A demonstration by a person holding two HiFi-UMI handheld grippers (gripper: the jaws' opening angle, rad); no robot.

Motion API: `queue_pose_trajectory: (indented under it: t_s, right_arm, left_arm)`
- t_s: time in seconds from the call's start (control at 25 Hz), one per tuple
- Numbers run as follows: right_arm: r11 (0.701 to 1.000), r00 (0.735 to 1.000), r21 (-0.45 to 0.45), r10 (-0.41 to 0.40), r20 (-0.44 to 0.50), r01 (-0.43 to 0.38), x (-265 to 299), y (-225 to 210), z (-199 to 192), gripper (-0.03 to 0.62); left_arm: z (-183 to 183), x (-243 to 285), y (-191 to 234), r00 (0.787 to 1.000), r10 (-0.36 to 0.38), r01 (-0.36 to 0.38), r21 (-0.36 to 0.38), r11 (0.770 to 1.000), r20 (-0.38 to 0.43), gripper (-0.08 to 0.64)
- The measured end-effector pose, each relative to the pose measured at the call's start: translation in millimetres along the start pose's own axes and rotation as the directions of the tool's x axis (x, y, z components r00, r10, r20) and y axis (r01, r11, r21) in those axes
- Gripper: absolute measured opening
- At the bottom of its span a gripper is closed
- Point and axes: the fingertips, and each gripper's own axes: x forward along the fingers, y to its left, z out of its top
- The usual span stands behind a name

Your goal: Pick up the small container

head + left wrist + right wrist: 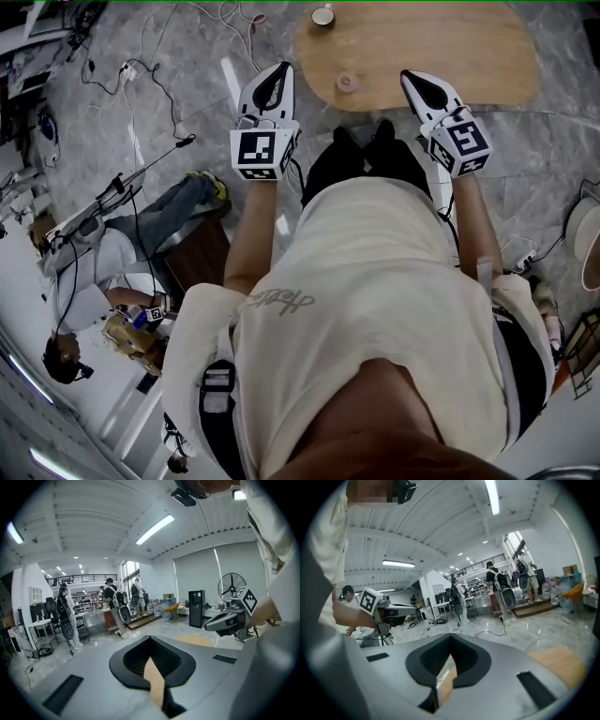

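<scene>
On the far edge of a low wooden table (450, 56) stands a small round container (322, 16) with a dark inside. A small pale ring-shaped thing (347, 82) lies nearer, by the table's front edge. My left gripper (280, 69) hovers at the table's left front edge, short of both, with its jaws shut on nothing. My right gripper (411, 78) is held over the table's front edge, to the right of the ring, and its jaws also look shut and empty. The left gripper (151, 657) and the right gripper (450, 662) each show only a thin slit in their own views.
Cables (159, 89) run over the marble floor to the left of the table. A person (103, 272) sits on the floor at the left. A standing fan (231, 587) and a dark cabinet (197, 608) are across the room, and several people stand farther back.
</scene>
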Motion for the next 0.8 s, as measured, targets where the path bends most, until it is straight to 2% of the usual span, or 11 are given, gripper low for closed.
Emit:
queue_pose_trajectory:
  t_s: [0.2, 0.4, 0.48, 0.64, 0.8]
  right_arm:
    - [0.999, 0.999, -0.013, 0.031, -0.042, -0.031, 26.7, 24.6, -9.7, -0.005]
    - [0.999, 0.995, -0.020, 0.047, -0.089, -0.049, 47.1, 38.9, -26.6, -0.005]
    - [0.998, 0.994, -0.020, 0.050, -0.102, -0.052, 51.2, 43.5, -32.2, -0.005]
    - [0.997, 0.990, -0.024, 0.064, -0.127, -0.067, 60.8, 46.9, -46.1, -0.005]
    - [0.997, 0.987, -0.027, 0.066, -0.150, -0.071, 63.6, 43.2, -53.1, -0.005]
  left_arm:
    - [-29.8, 0.3, 16.5, 0.998, -0.039, 0.038, -0.042, 0.998, -0.045, 0.003]
    - [-55.8, 6.7, 26.2, 0.994, -0.055, 0.050, -0.051, 0.997, -0.096, 0.004]
    - [-67.2, 9.8, 25.6, 0.989, -0.082, 0.075, -0.063, 0.995, -0.121, 0.006]
    - [-85.4, 22.6, 23.3, 0.981, -0.127, 0.117, -0.076, 0.990, -0.145, 0.048]
    - [-87.4, 37.1, 20.2, 0.976, -0.153, 0.142, -0.079, 0.987, -0.156, 0.162]
